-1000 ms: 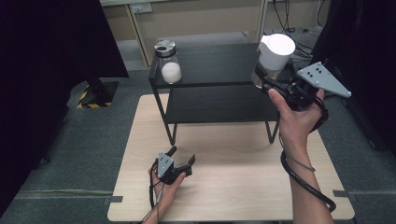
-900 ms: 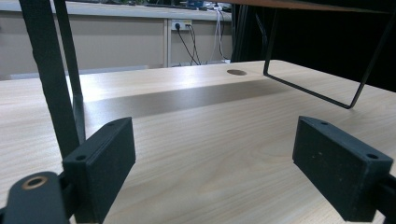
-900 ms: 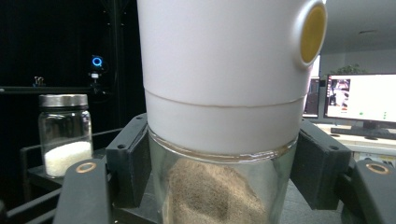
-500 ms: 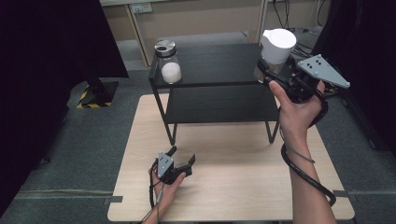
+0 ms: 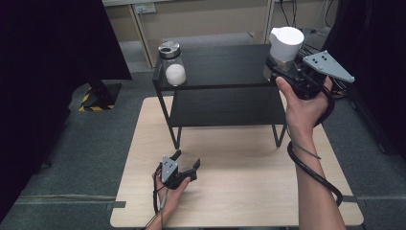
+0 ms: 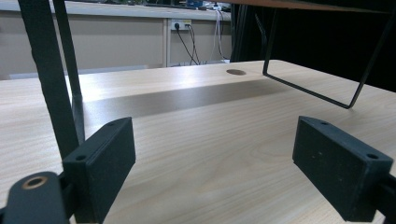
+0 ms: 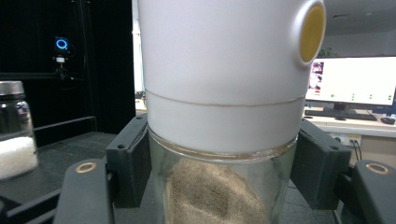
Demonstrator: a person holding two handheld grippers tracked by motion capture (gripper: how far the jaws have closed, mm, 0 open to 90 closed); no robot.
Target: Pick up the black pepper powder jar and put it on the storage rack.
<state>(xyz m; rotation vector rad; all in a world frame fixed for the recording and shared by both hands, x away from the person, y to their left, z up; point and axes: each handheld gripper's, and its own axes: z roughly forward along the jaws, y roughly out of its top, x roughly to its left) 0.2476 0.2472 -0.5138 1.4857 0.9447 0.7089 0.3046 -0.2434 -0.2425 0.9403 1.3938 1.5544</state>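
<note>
Item: white-capped jar (image 5: 285,44), upright, at the far right corner of the black shelf (image 5: 225,64). My right gripper (image 5: 277,72) is clamped on its glass body; the right gripper view adds brownish powder inside, a yellow disc on the cap, and the salt jar (image 7: 16,130) on the shelf's left.

Item: left gripper (image 5: 186,163), resting near on the wooden table (image 5: 249,191), jaws wide apart around bare wood, seen in the left gripper view.

The right gripper (image 5: 281,64) has carried the white-lidded grinder jar (image 5: 285,44) farther back, over the black shelf's (image 5: 215,64) right end.
</note>
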